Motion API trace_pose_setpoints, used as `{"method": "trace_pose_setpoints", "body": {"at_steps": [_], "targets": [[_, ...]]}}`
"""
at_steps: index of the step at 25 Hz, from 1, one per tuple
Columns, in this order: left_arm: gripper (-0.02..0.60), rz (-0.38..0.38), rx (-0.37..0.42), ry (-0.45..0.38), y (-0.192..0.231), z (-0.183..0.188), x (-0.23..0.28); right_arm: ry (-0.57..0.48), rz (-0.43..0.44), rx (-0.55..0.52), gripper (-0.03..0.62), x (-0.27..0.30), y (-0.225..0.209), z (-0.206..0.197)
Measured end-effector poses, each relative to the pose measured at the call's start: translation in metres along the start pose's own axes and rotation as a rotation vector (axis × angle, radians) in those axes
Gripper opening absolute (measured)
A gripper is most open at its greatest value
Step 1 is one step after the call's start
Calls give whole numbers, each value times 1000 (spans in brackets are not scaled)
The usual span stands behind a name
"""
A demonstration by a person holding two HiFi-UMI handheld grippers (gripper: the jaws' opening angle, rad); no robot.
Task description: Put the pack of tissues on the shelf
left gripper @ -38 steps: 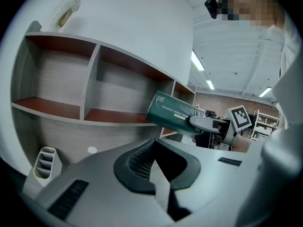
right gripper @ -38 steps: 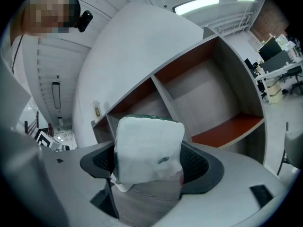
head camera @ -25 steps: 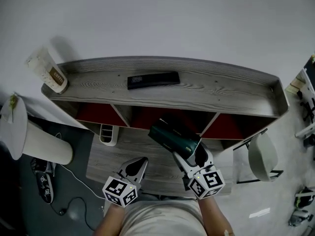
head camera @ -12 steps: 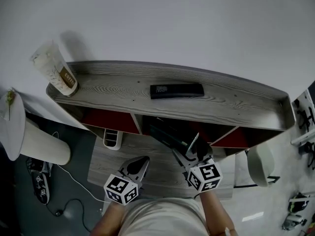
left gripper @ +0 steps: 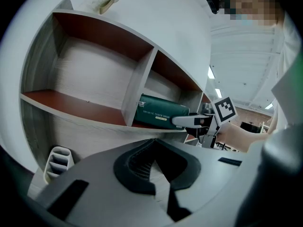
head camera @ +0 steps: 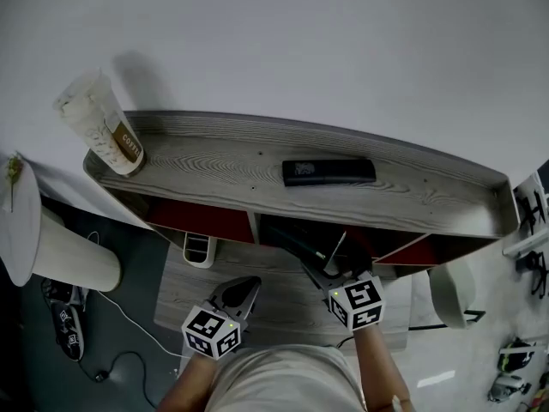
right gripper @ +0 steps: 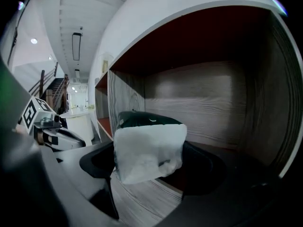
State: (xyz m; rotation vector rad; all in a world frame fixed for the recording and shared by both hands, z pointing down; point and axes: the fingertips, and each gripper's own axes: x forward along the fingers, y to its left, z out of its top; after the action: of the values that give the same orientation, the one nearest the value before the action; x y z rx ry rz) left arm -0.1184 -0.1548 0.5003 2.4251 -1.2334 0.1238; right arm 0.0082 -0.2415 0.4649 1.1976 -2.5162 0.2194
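Observation:
The pack of tissues (head camera: 294, 238) is dark green with a pale plastic end (right gripper: 149, 148). My right gripper (head camera: 332, 262) is shut on it and holds it inside the middle compartment of the grey wooden shelf (head camera: 223, 163), under the top board. In the left gripper view the pack (left gripper: 158, 112) lies on the compartment floor beside the divider, with the right gripper (left gripper: 193, 121) behind it. My left gripper (head camera: 239, 287) hovers over the lower desk surface with its jaws together and nothing in them.
On the shelf's top board lie a black remote-like bar (head camera: 328, 172) and a paper coffee cup (head camera: 100, 124) at the left end. A white slotted holder (head camera: 196, 249) stands below the left compartment. A white round table (head camera: 19, 221) is at left, a chair (head camera: 451, 288) at right.
The right gripper has carried the pack forward from in front of the shelf into the middle compartment, mostly under the top board. The left gripper has stayed put.

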Motion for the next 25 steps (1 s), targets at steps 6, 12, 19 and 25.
{"method": "trace_pose_setpoints", "body": {"at_steps": [6, 12, 19, 25], "targets": [[14, -21, -2, 2, 3, 1, 2, 44, -66, -67, 434, 6, -11, -1], [14, -35, 0, 14, 2, -1, 2, 22, -177, -94, 434, -3, -21, 2], [14, -32, -5, 20, 1, -6, -1, -13, -214, -55, 403, -11, -23, 1], [14, -19, -10, 18, 3, -8, -7, -7, -226, -90, 275, 2, -19, 4]]}}
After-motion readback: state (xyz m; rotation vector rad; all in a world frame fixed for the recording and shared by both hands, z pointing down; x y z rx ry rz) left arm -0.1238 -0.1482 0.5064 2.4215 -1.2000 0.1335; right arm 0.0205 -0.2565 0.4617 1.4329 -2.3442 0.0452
